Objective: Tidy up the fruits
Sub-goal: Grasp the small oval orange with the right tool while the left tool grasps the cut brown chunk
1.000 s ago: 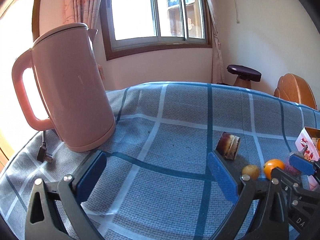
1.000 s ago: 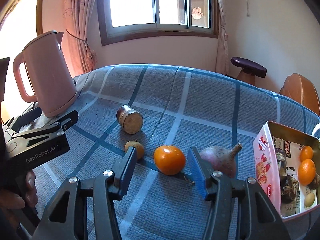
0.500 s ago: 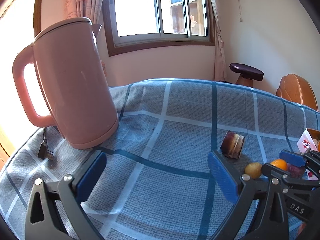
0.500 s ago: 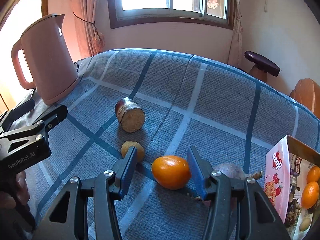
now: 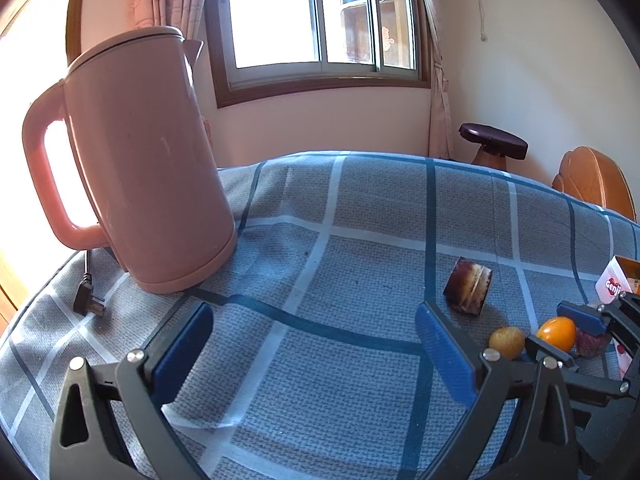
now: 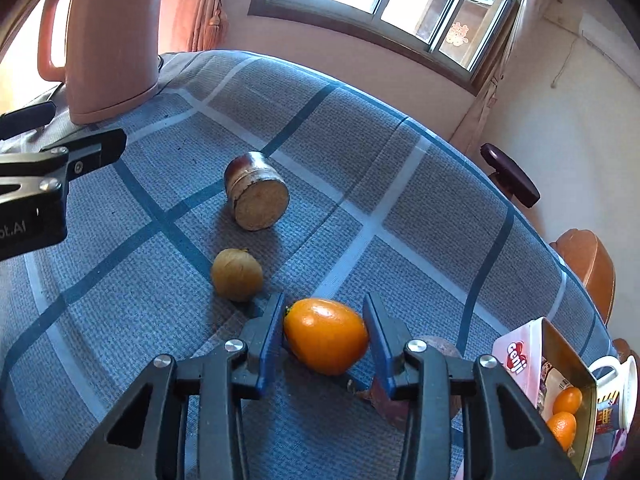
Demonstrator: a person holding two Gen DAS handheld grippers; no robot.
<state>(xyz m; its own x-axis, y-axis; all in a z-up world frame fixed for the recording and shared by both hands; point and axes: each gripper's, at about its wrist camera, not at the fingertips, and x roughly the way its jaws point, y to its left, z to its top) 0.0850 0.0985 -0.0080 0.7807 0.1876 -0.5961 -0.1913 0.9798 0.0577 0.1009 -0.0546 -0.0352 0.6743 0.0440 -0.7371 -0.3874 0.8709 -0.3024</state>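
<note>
I had my right hand-held gripper (image 6: 324, 340) closing around the orange (image 6: 326, 336) just beside the tin (image 6: 568, 392), pads not quite clamped, left hand-held gripper (image 5: 312, 352) wide and idle, so next I judged: squeeze, lift, carry over.

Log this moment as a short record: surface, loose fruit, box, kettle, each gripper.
surface: blue checked cloth
loose fruit: orange, small tan fruit, cut cane piece, purple fruit partly hidden
box: tin at right edge, oranges inside
kettle: pink kettle, upright, unplugged
left gripper: open, nothing between its jaws
right gripper: jaws have just been closing around the orange; a gap shows on the right side
</note>
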